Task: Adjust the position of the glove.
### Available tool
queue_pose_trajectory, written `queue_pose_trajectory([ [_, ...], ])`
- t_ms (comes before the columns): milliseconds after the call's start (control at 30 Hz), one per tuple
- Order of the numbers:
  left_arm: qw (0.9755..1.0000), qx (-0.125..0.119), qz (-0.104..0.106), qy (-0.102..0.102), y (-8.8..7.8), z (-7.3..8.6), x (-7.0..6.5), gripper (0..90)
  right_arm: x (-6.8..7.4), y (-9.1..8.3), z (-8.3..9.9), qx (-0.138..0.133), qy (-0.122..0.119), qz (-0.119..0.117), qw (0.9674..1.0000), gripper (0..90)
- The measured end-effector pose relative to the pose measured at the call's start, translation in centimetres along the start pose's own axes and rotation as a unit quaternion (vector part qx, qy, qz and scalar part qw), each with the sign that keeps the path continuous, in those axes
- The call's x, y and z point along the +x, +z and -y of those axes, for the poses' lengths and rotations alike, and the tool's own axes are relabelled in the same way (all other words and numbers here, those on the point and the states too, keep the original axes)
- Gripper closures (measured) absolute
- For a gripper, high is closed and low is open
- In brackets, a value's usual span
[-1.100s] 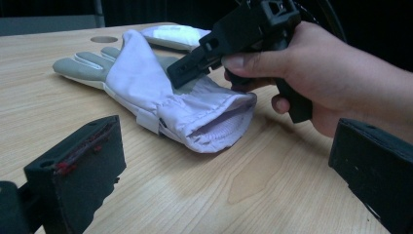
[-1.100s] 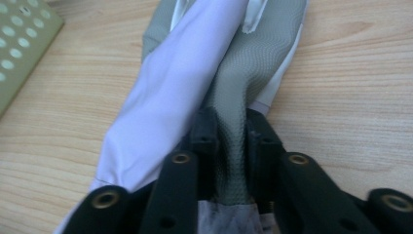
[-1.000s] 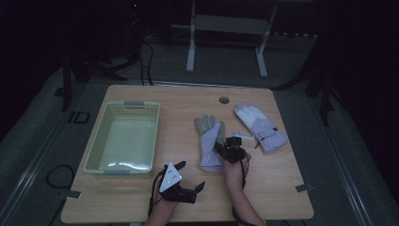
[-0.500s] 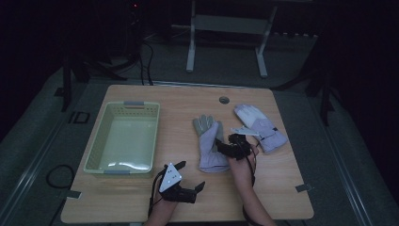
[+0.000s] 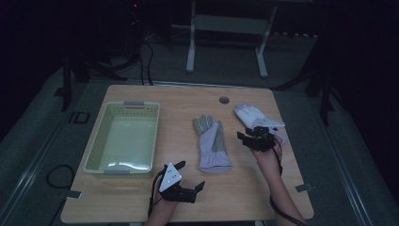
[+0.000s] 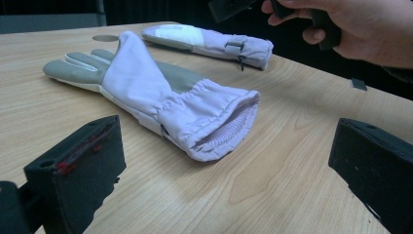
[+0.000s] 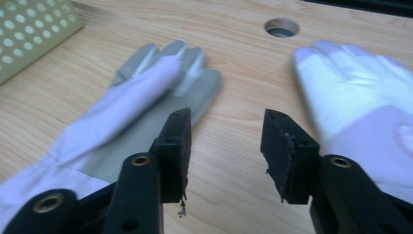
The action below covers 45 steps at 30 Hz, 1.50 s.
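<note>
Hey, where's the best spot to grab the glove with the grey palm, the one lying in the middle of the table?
Probably the gathered cuff of the grey-palmed glove. It bulges up off the table with its opening facing the person's edge, while the fingers lie flat. Bring the left tongs, which are open, in low from that near edge and pinch the cuff's raised upper layer.

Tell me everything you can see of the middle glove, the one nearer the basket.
The middle glove lies flat on the table, fingers pointing away from the person, gathered cuff open toward them. It is pale lilac fabric with a grey palm, and a lilac fold lies across it. Nothing grips it: the left claw is open, short of the cuff.
</note>
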State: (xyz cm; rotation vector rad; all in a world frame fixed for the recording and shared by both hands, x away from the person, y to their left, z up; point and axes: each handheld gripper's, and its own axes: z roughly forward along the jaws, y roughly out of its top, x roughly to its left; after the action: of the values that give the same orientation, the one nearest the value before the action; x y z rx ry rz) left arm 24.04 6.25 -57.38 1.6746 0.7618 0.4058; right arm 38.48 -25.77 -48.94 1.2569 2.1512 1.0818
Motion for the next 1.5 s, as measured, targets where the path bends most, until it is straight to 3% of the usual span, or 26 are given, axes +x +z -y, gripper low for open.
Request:
queue_pose_trajectory([
  [200, 1.0, 0.001, -0.001, 0.002, 0.0, 0.0, 0.0, 0.0, -3.6, -1.0, 0.6, 0.017, -0.023, 0.029, 0.9992, 57.1],
  [433, 1.0, -0.001, -0.001, 0.001, -0.1, 0.0, 0.0, 0.0, -7.7, -2.2, 0.9, 0.034, -0.018, 0.054, 0.9978, 56.1],
  [567, 1.0, -0.001, -0.003, 0.0, -0.1, 0.0, 0.0, 0.0, -9.2, -2.1, 0.5, 0.037, -0.023, 0.06, 0.9972, 56.2],
  [1033, 0.9999, 0.001, -0.014, 0.007, -0.2, 0.1, -0.2, 0.0, -10.6, 1.8, -0.3, 0.062, -0.018, 0.046, 0.9968, 52.3],
  [1267, 0.9999, -0.002, -0.013, 0.001, -0.2, 0.1, -0.1, 0.0, -11.1, 3.7, -1.3, 0.097, -0.05, 0.046, 0.993, 52.8],
  [1367, 0.9999, -0.001, -0.013, 0.003, -0.2, 0.1, -0.1, 0.0, -11.6, 4.3, -1.4, 0.105, -0.045, 0.033, 0.9929, 52.0],
  [1500, 0.9999, 0.0, -0.013, 0.002, -0.2, 0.1, -0.1, 0.0, -12.1, 5.5, -0.6, 0.133, -0.037, 0.028, 0.9901, 50.7],
])
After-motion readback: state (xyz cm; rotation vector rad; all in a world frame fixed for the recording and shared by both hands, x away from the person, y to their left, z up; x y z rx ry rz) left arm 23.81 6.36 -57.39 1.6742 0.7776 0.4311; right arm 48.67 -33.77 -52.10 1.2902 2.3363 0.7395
